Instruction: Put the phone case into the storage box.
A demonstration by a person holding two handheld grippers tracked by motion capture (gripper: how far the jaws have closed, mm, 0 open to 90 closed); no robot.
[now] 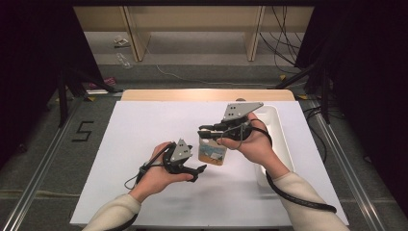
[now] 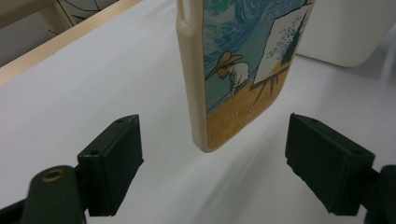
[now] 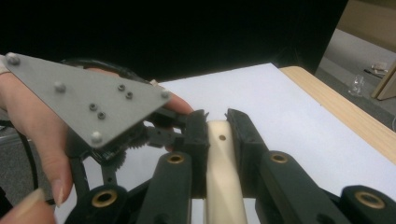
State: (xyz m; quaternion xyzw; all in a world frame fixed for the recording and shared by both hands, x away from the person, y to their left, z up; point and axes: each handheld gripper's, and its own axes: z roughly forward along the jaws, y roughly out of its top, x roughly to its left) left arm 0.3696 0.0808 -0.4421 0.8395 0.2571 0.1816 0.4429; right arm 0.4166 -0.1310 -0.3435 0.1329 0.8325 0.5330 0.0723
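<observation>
1. My right tongs (image 1: 208, 130) are clamped on the top edge of a phone case (image 1: 212, 153). In the right gripper view the cream rim of the case (image 3: 223, 172) sits pinched between both black pads, with no gap on either side.

2. The case hangs below those tongs, upright and clear of the white table sheet (image 1: 144, 134). In the left gripper view its lower corner (image 2: 215, 135) has a shadow beneath it and bare sheet (image 2: 93, 84) around it.

3. The printed face of the case shows a painter in a straw hat at an easel, over a yellow field.

4. My left tongs (image 1: 199, 173) stand apart. Seen along them, the case's lower end lies between the two pads but beyond their tips; neither pad touches it.

5. The left tongs lie lower than and just beside the case, pointed toward it.

6. A white tray (image 1: 281, 139) rests on the sheet beyond my right hand (image 1: 252, 142), on the side away from the left tongs.
</observation>
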